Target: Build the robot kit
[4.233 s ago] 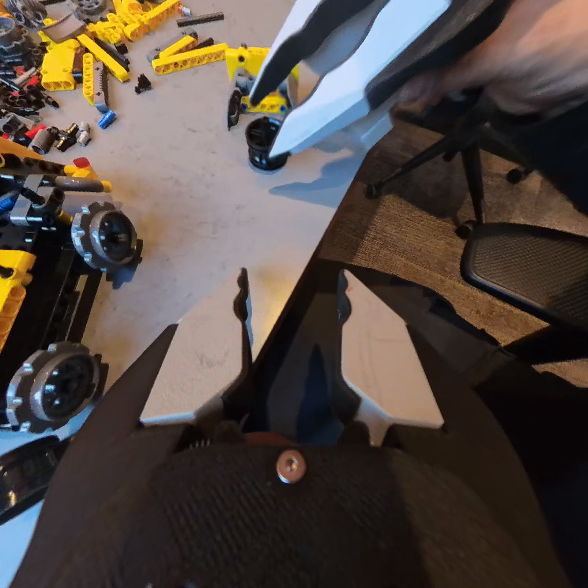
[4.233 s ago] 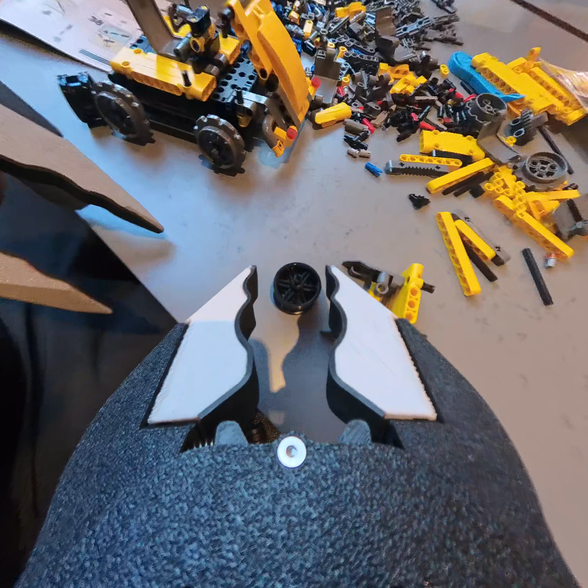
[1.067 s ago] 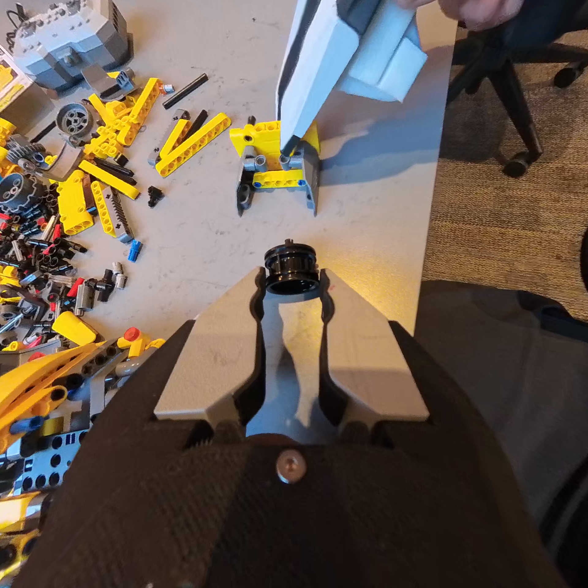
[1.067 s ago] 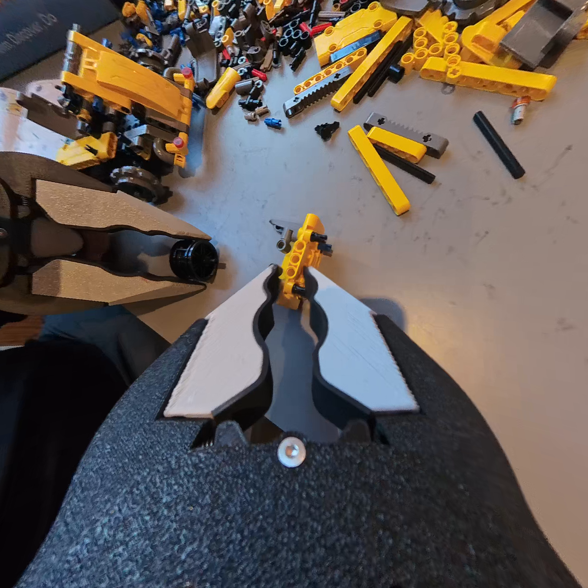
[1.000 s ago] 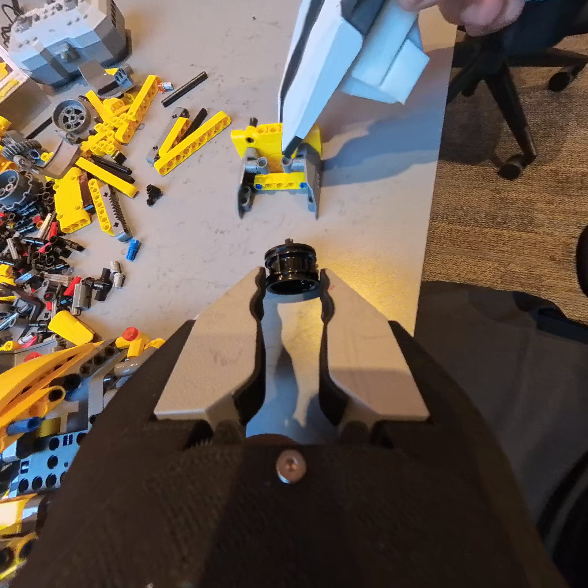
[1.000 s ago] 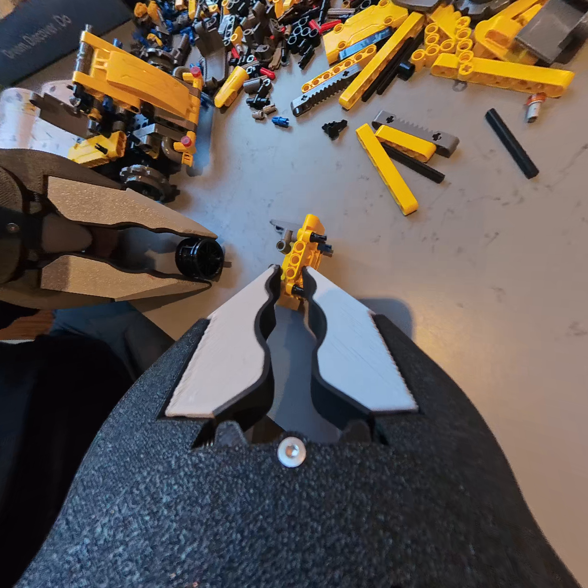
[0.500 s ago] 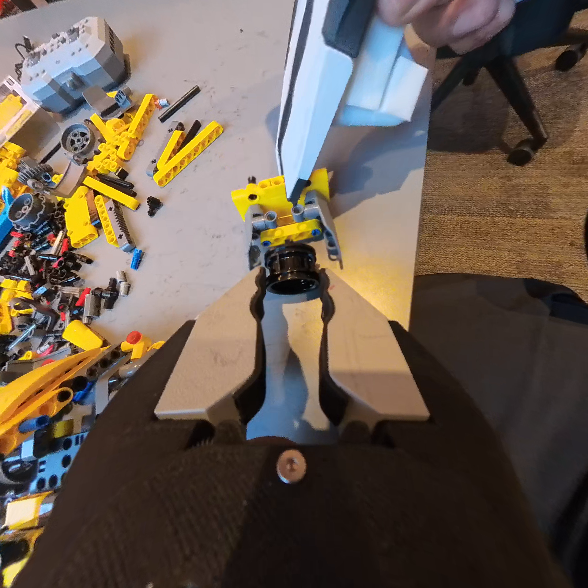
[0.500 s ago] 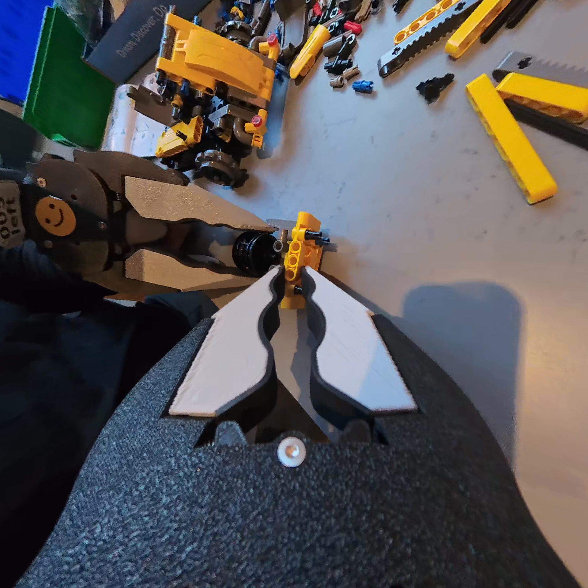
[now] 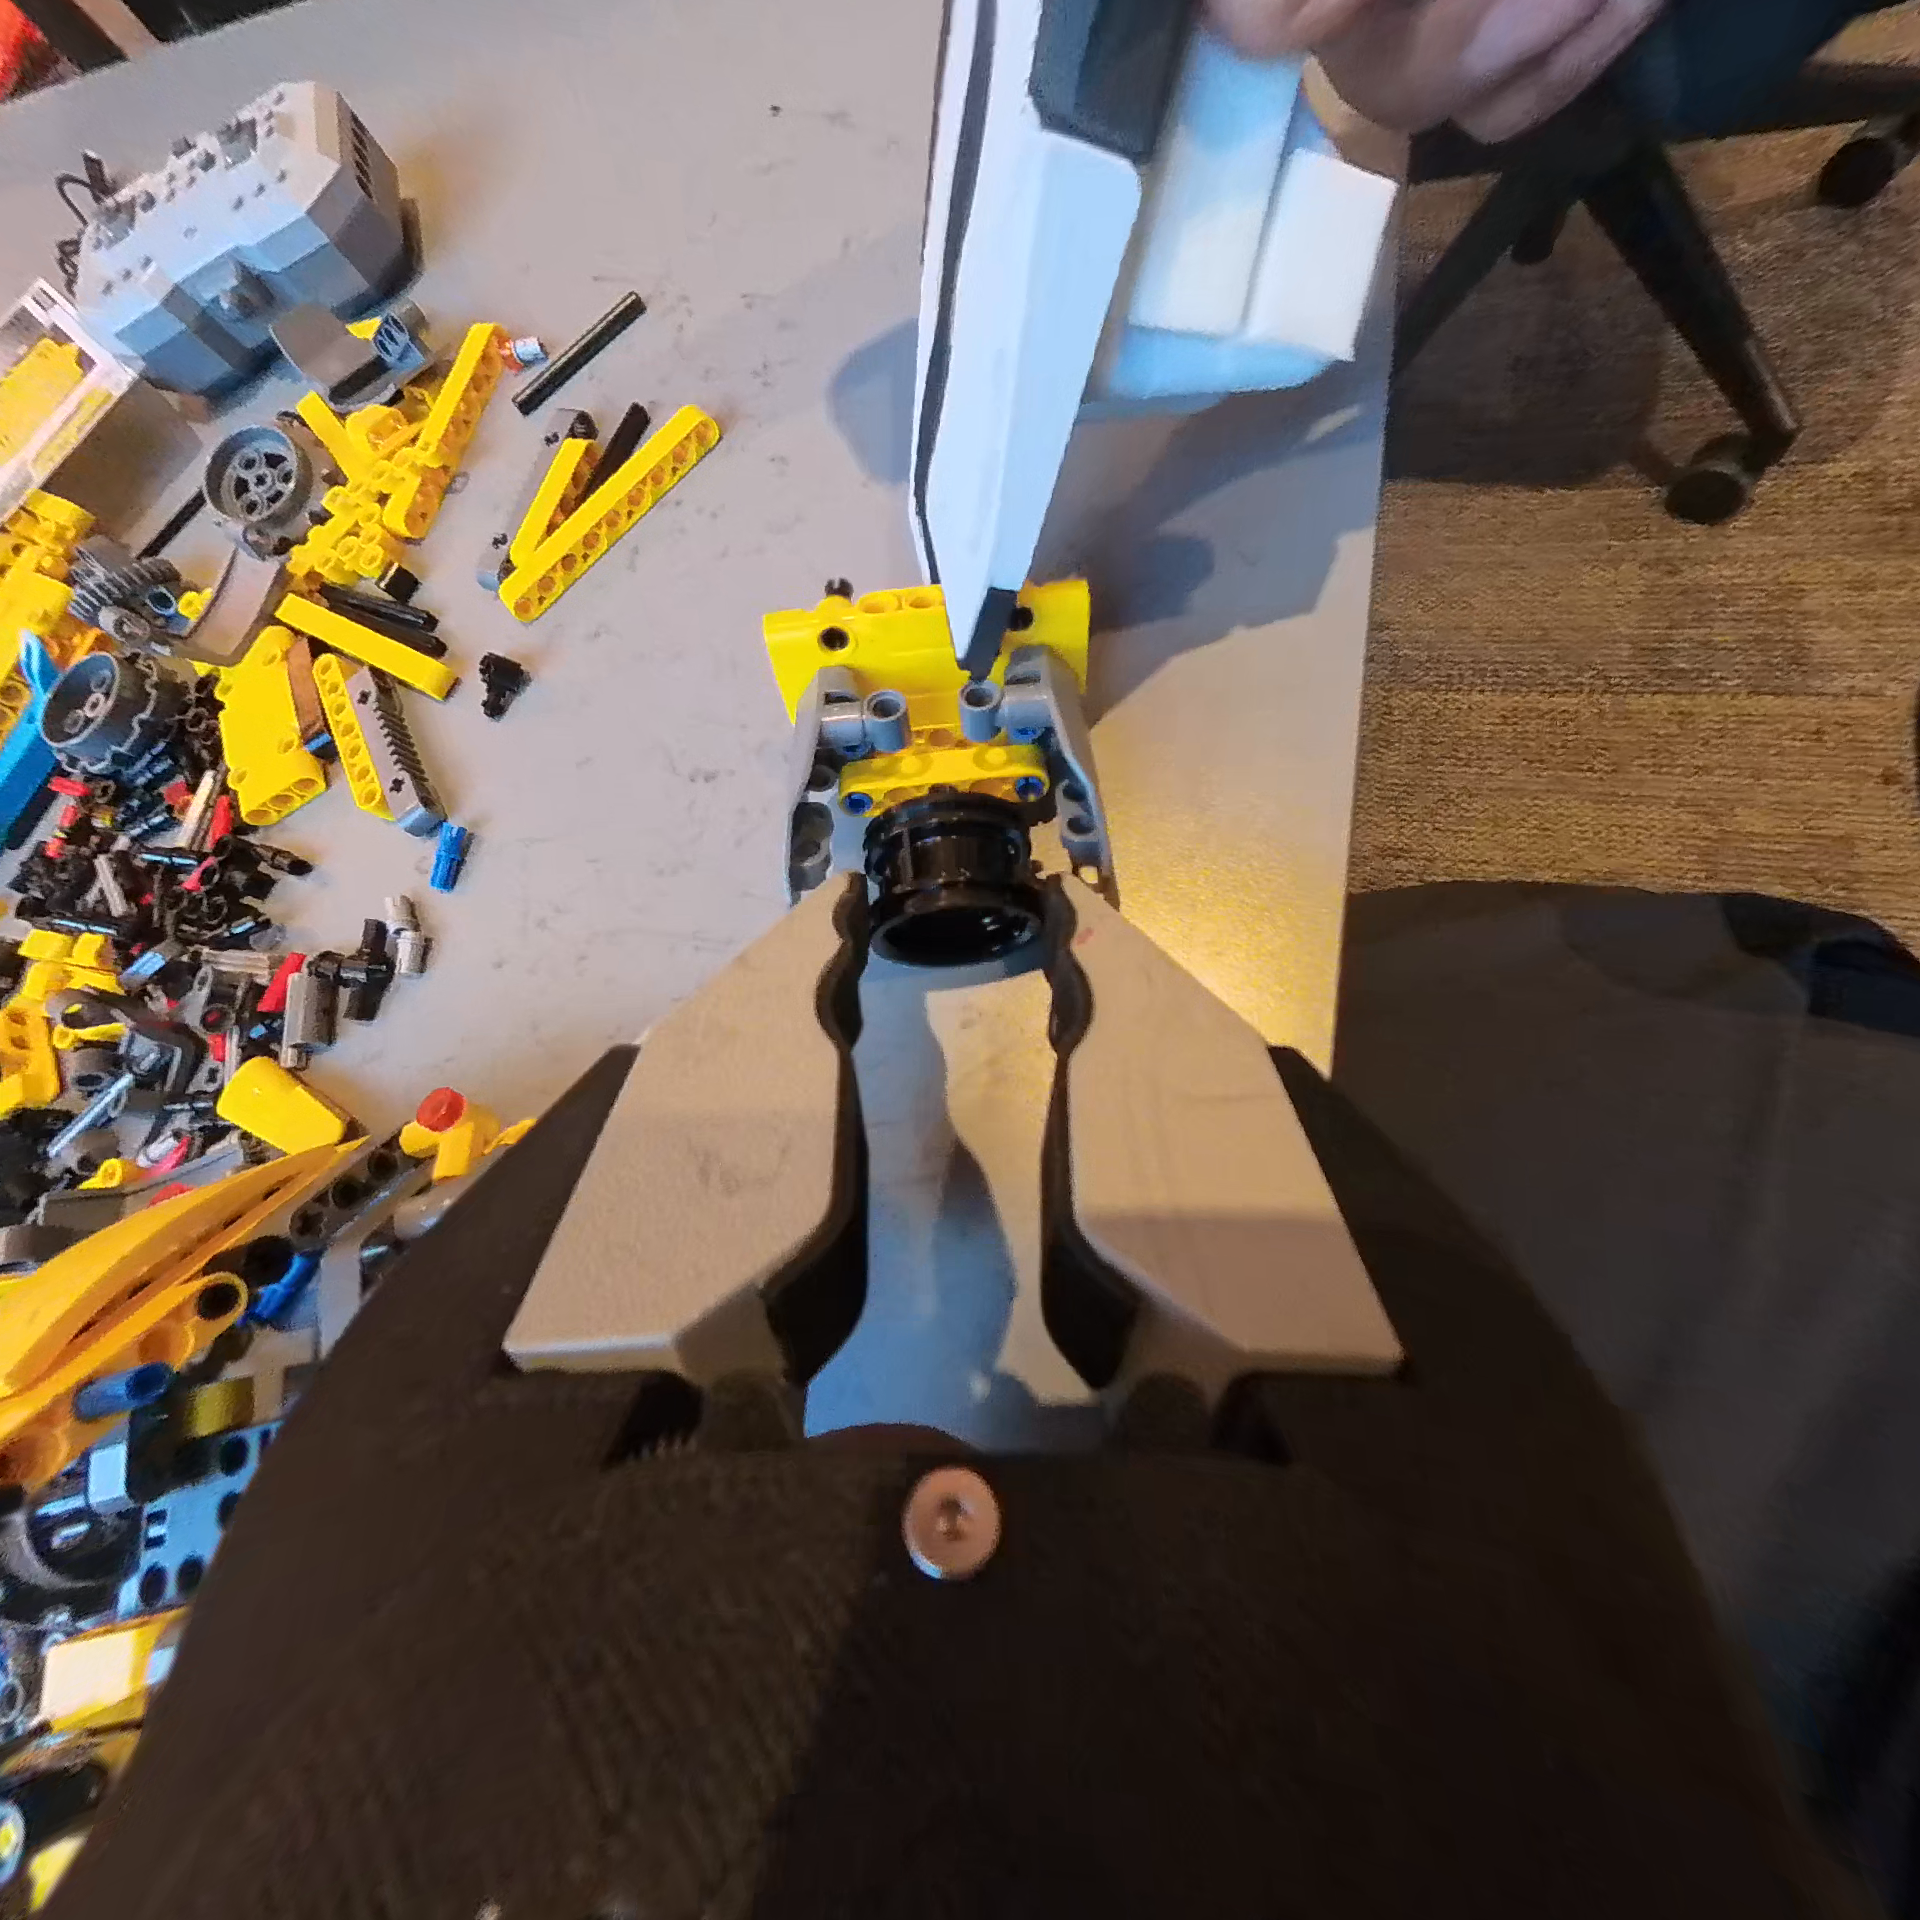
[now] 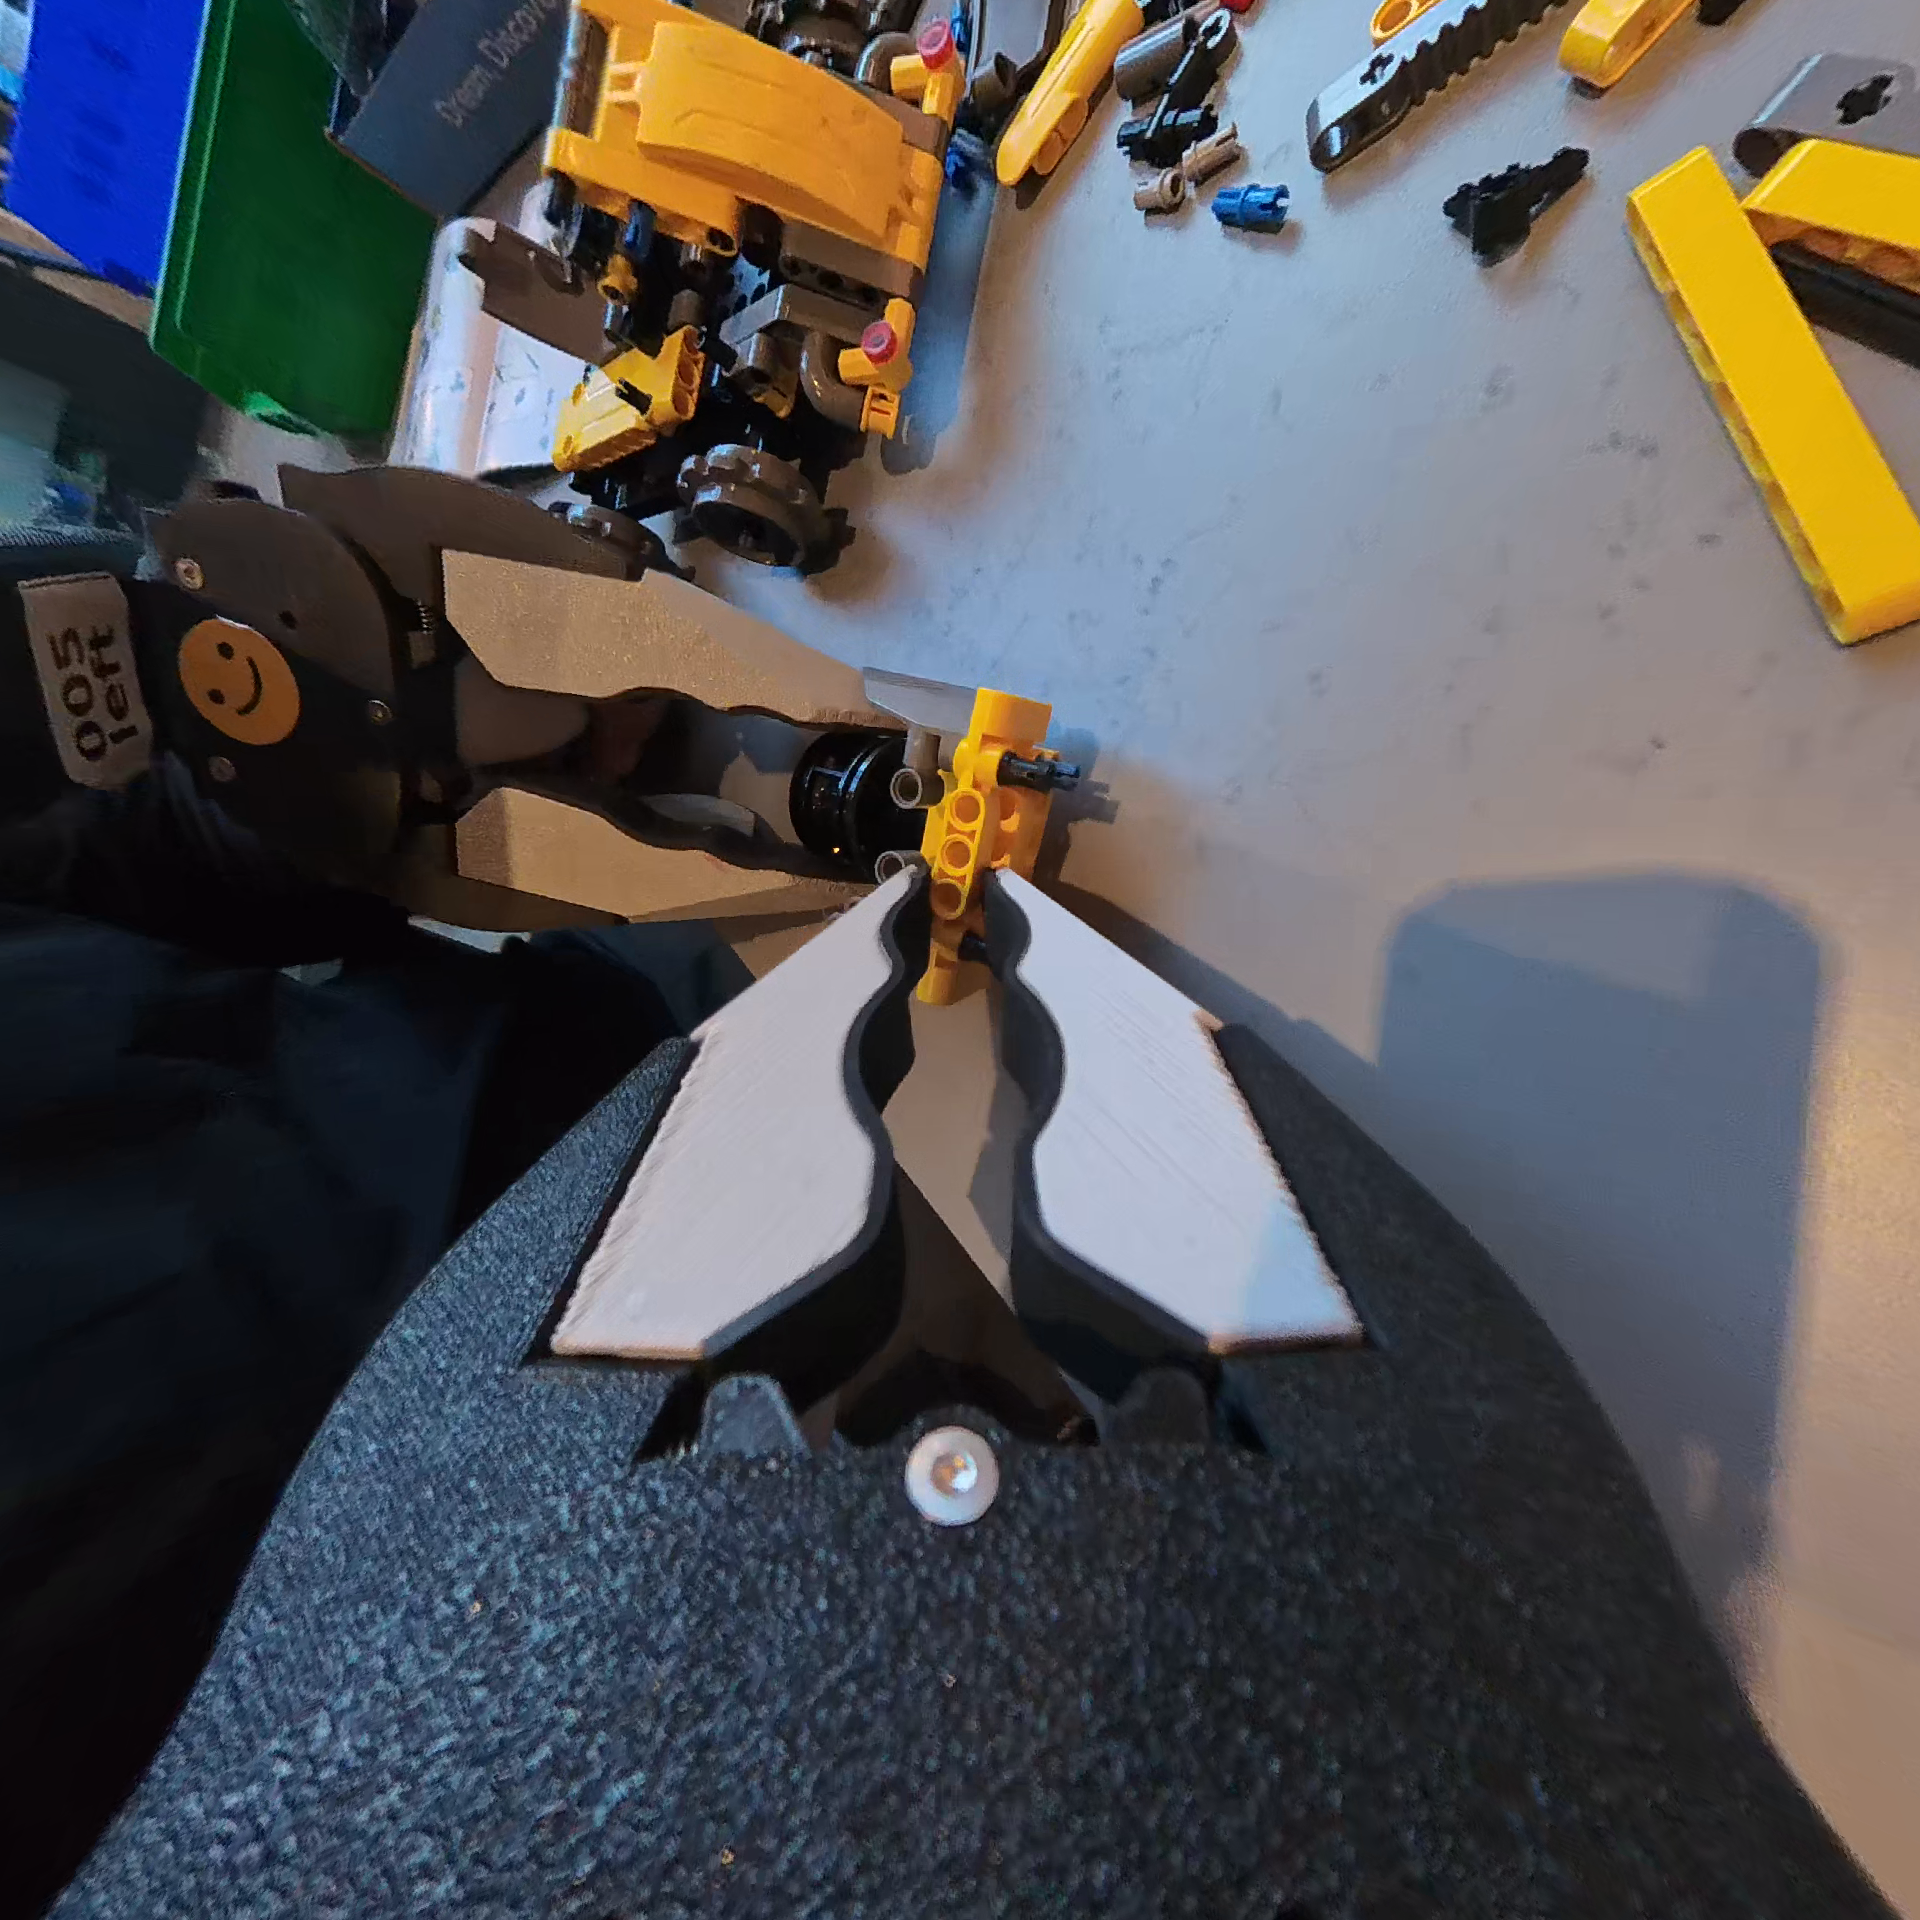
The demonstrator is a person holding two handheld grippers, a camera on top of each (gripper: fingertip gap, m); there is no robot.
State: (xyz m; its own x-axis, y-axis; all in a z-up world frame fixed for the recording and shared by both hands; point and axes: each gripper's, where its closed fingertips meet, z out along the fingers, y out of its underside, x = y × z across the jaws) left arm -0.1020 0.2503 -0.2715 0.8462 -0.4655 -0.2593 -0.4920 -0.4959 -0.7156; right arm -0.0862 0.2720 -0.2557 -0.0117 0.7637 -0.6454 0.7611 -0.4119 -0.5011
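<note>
My left gripper (image 9: 951, 899) is shut on a black wheel hub (image 9: 951, 883) and holds it against the near face of a small yellow and grey brick assembly (image 9: 914, 665). My right gripper (image 10: 951, 883) is shut on that yellow assembly (image 10: 982, 800) from above. It shows as white fingers (image 9: 997, 343) coming down onto the assembly in the left wrist view. The left gripper (image 10: 623, 769) with the hub (image 10: 852, 800) shows at the left in the right wrist view. Both pieces are over the grey table (image 9: 644, 135) near its right edge.
A half-built yellow and black vehicle (image 10: 748, 260) stands at the back left. Loose yellow beams (image 9: 613, 509), black pins and grey gears lie scattered on the left. A grey motor block (image 9: 229, 229) is at the far left. An office chair base (image 9: 1662, 312) stands on carpet beyond the table edge. Less than 4 cm separates the two grippers' tips. The grey motor block (image 9: 229, 229) is about equally far from each gripper, around 30 cm.
The left gripper took the black hub that the right gripper was near earlier. The right gripper took the yellow assembly. The two pieces have been brought together and now touch.
</note>
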